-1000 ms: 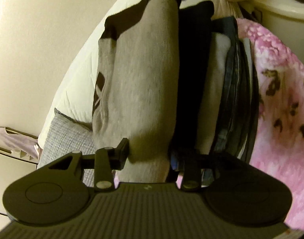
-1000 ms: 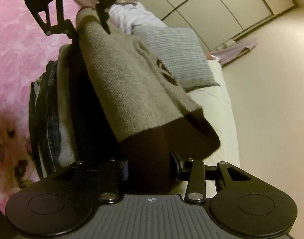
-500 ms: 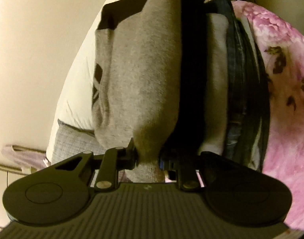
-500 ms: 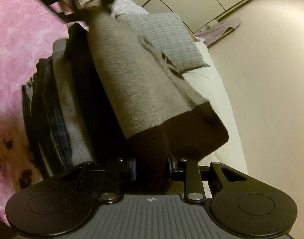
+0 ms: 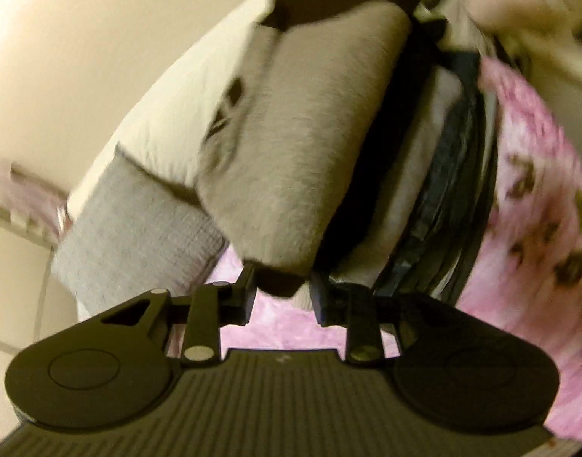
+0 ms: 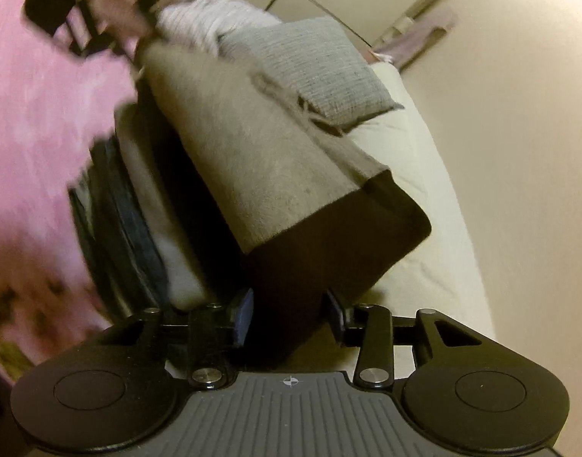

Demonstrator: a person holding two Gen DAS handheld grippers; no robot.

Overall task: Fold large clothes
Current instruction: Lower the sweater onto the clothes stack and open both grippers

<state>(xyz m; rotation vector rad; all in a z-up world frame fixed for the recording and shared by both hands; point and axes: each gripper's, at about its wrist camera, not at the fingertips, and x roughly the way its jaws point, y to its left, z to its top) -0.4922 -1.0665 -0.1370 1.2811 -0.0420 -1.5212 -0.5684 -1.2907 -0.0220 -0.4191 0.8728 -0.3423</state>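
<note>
Setting: a bedroom; a bed with a cream cover, a pale floor alongside it, cupboard doors at the far end.
Carrying surface: a pink flowered blanket spread over the bed; the stack of clothes lies on it.
Task item: a folded grey sweater with a dark brown band at one end and a dark pattern on its face. It is the top piece, stretched between the two grippers above the stack.
Left gripper: jaws opening; the sweater's grey end sits between them. Blur hides whether the pads press on the cloth.
Right gripper: jaws opening; the dark brown band lies in the gap. Whether the pads touch it cannot be told.
Handling, judged: soft, thick knit; light for its bulk, limp, not fragile. It will sag in the middle when held only by its ends, and the fold may slide open if one end drops first.
Where to hold, judged: the two short ends, through all folded layers at once, near the fold's thick edge, not by a single loose layer.
Stack of clothes: folded dark, grey and denim-blue pieces directly under the sweater, toward the blanket side.
Grey pillow: at the bed's far end, just beside the sweater's patterned side.
Person: a hand, blurred, at the right gripper.
</note>
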